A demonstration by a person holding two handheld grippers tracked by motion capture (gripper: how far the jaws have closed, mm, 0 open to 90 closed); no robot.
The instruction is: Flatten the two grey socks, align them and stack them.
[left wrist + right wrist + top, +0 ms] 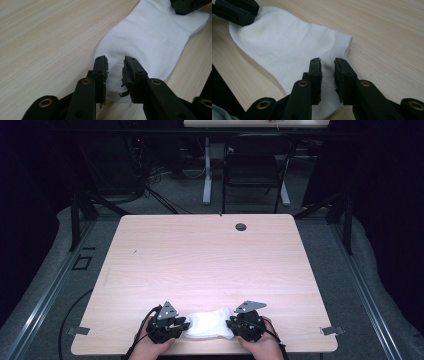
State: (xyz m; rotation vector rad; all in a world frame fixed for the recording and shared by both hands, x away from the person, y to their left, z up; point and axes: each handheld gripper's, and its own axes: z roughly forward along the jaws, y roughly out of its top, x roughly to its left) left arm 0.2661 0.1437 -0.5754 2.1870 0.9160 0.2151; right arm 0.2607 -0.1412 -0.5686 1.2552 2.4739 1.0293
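**White sock flat on table, both grippers poised at its ends**

- Soft white cotton sock lies flat near the front edge of the pale wood-grain table, stretched sideways between the two hands.
- Left gripper: jaws parted, a clear gap between the worn pads, standing over one end of the sock. Fabric shows through the gap; the pads are not pressing it.
- Right gripper: same stance over the other end, jaws apart, cloth beneath and between them, nothing pinched.
- Risk, as I judge it: closing from above on flat cloth could catch only the top layer, or slide off with no fold, bunching the sock. Frayed pad rubber may snag the knit. An uneven pull would drag it off the near edge.
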